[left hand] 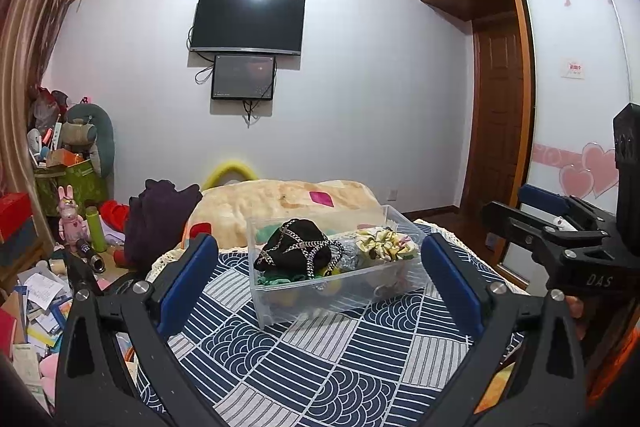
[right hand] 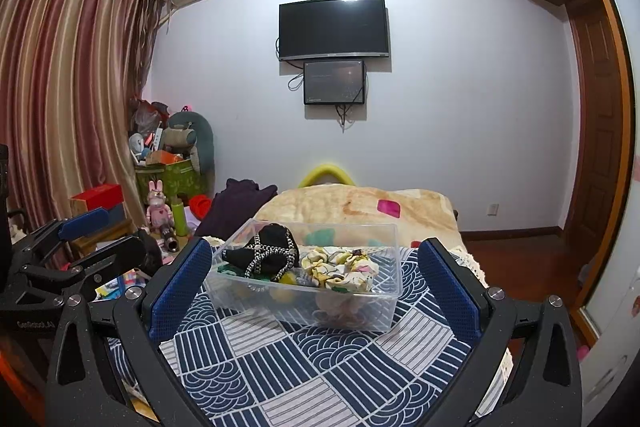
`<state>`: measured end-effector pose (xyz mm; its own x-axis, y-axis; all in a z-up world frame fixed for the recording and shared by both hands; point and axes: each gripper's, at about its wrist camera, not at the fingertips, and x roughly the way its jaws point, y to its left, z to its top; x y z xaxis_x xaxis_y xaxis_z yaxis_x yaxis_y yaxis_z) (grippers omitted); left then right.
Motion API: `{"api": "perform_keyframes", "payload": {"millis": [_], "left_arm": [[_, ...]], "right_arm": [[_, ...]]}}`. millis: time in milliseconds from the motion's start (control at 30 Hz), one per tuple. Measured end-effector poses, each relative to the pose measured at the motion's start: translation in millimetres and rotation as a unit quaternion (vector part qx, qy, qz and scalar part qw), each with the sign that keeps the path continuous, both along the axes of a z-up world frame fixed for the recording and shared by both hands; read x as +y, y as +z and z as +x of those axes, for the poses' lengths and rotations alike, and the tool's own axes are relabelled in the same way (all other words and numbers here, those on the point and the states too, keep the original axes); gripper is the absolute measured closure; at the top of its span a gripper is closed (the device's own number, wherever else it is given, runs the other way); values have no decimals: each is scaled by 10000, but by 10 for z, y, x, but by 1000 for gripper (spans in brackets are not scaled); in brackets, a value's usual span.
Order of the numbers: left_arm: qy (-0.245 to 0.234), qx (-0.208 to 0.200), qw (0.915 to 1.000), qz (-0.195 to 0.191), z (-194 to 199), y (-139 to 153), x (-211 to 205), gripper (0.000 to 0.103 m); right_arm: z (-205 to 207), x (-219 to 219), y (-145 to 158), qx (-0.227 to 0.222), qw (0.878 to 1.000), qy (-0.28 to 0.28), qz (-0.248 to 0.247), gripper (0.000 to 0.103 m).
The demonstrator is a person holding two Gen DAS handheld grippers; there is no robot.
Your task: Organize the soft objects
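A clear plastic bin (left hand: 344,297) stands on the blue and white patterned cloth (left hand: 320,367). It holds a black soft item with a silver chain (left hand: 298,247), a yellow floral scrunchie (left hand: 384,243) and several other soft pieces. The bin (right hand: 352,315) shows the same black item (right hand: 268,253) and scrunchie (right hand: 340,269) in the right wrist view. My left gripper (left hand: 320,267) is open and empty, held back from the bin. My right gripper (right hand: 316,275) is open and empty, also short of the bin.
A beige blanket (left hand: 280,203) and a dark purple garment (left hand: 160,223) lie behind the bin. A cluttered desk with papers and a pink rabbit figure (left hand: 70,219) is at the left. A wardrobe (left hand: 576,87) stands at the right.
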<state>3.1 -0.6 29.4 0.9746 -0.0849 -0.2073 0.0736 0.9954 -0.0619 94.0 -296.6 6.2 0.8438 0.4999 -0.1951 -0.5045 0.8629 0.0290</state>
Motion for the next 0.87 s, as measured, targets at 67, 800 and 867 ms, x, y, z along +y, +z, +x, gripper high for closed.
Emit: {"api": "perform_keyframes", "payload": {"millis": [67,800,867], "left_arm": [[-10,18,10000,-1,12,-1,-9,0],[-159,142,9998,-47,30,-24,-27,0],[-168,163,9997,-83,36,-30,-20,0]], "right_arm": [[-4,-3,1,4,10000,1,5,0],[-57,19,5,56,10000,15,17,0],[-57,24,2,59,10000,15,14,0]]}}
